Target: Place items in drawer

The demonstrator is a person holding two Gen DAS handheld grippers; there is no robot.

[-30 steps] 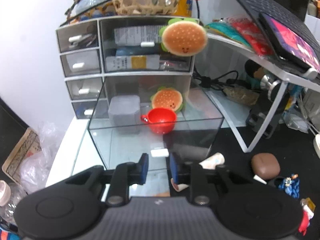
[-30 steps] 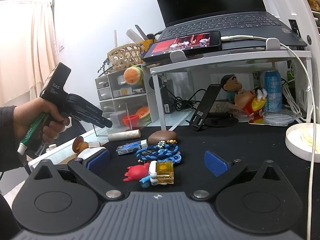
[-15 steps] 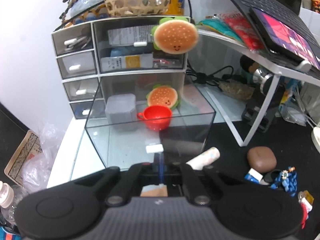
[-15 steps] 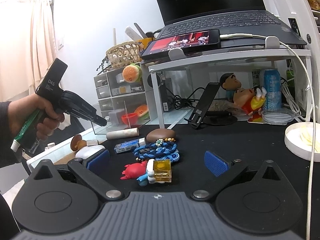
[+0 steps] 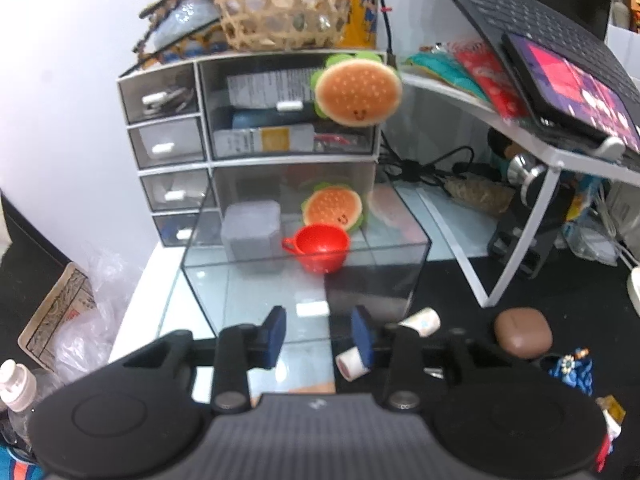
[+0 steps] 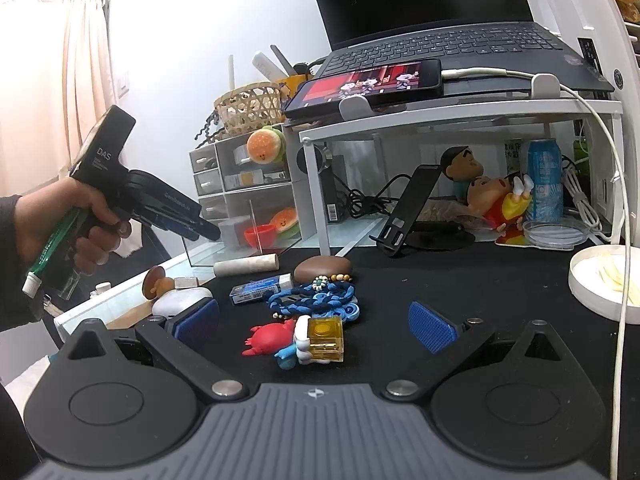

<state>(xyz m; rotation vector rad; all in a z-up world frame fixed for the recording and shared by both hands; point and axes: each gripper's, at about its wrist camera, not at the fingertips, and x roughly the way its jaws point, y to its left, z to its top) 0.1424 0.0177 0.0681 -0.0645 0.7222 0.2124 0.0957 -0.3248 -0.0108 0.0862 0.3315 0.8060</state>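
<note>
The clear drawer [image 5: 304, 280] stands pulled out of the small organiser [image 5: 248, 128]. Inside it lie a red cup [image 5: 320, 248], a grey box [image 5: 250, 226] and a burger plush [image 5: 334, 208]. My left gripper [image 5: 319, 338] is open just in front of the drawer's white handle [image 5: 312, 309], holding nothing. A hand holds that left gripper [image 6: 208, 234] by the drawer [image 6: 240, 240] in the right wrist view. My right gripper [image 6: 316, 322] is open low over the black mat, with a red crab [image 6: 266, 336] and a yellow cube [image 6: 324, 334] between its pads.
On the mat lie a blue braided cord [image 6: 316, 300], a brown case [image 6: 324, 268], a blue pack [image 6: 256, 290], a white roll [image 6: 246, 266] and a mushroom figure [image 6: 154, 286]. A white stand [image 6: 460, 120] carries a laptop and phone. A white dish [image 6: 604, 284] sits right.
The left gripper was shut at the drawer's handle half a second ago and has now opened. The right gripper has stayed in place.
</note>
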